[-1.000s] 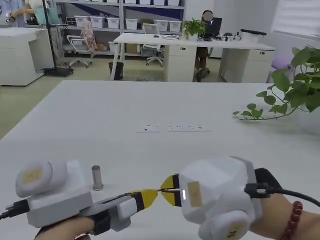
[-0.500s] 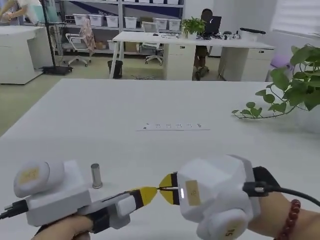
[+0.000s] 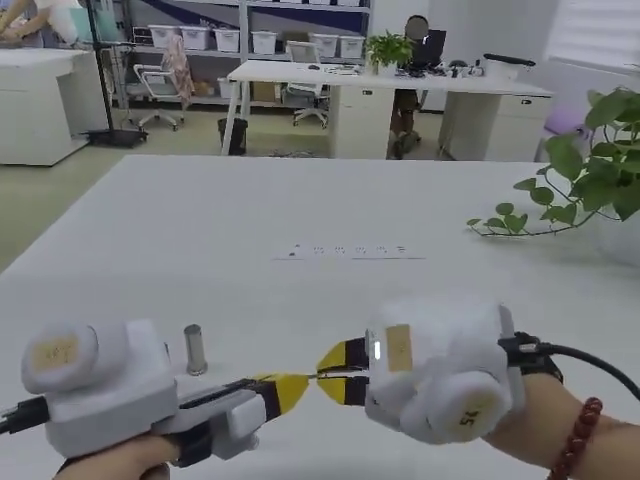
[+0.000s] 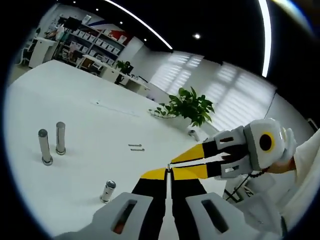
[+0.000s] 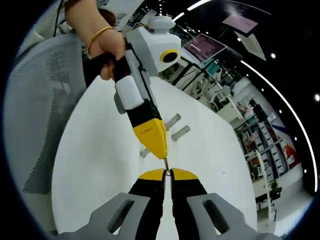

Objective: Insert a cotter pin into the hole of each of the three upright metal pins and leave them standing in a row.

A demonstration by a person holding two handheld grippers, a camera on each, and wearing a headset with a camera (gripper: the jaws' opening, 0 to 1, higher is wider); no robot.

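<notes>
A thin cotter pin [image 3: 314, 377] bridges the yellow tips of both grippers, low over the white table [image 3: 300, 210]. My left gripper [image 3: 296, 385] is shut on one end and my right gripper [image 3: 330, 372] is shut on the other. In the right gripper view the cotter pin [image 5: 165, 164] runs from my right gripper [image 5: 167, 173] up to the left gripper [image 5: 161, 154]. One metal pin [image 3: 194, 349] stands upright just behind the left gripper. The left gripper view shows two upright metal pins [image 4: 44, 146] [image 4: 60, 137], a third metal pin [image 4: 107, 190] nearer, and two spare cotter pins [image 4: 135, 147] lying flat.
A leafy plant [image 3: 590, 170] hangs over the table's right side. A flush socket strip [image 3: 345, 254] lies in the table's middle. Desks, chairs and shelves stand beyond the far edge, with a person seated there.
The right gripper has rolled a little in the hand. Both tips stay together on the cotter pin. The head camera has shifted slightly.
</notes>
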